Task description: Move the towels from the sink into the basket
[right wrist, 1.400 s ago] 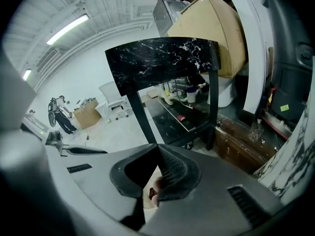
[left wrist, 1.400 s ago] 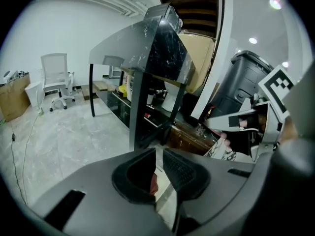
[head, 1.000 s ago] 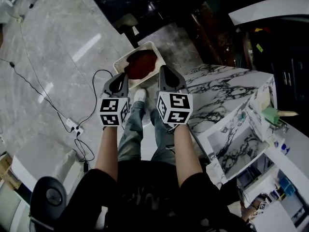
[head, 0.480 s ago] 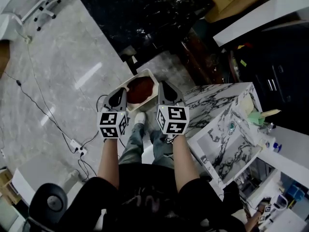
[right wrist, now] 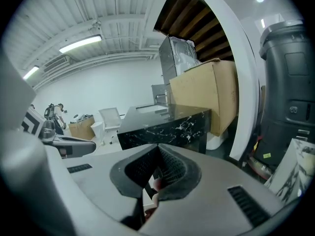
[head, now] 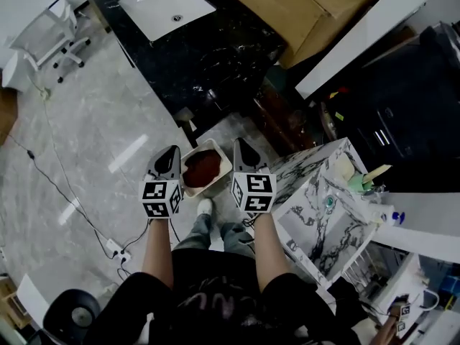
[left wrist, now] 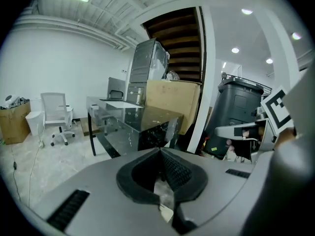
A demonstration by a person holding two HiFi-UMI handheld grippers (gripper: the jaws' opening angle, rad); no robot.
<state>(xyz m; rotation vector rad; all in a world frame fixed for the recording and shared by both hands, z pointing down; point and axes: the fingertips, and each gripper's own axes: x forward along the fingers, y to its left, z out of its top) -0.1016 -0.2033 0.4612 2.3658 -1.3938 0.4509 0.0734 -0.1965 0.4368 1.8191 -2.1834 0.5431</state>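
both grippers are clenched shut with nothing in them. left gripper (head: 170, 154) and right gripper (head: 238, 146) are side by side up in the air. the white basket (head: 213, 186) sits on the floor below them and shows up between the two, with a dark red towel (head: 203, 168) bunched inside it. the marbled sink (head: 327, 218) stands just right of the basket.

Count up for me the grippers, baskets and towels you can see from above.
Grippers: 2, the left gripper and the right gripper
Basket: 1
Towel: 1, red, lying in the basket
Total: 4
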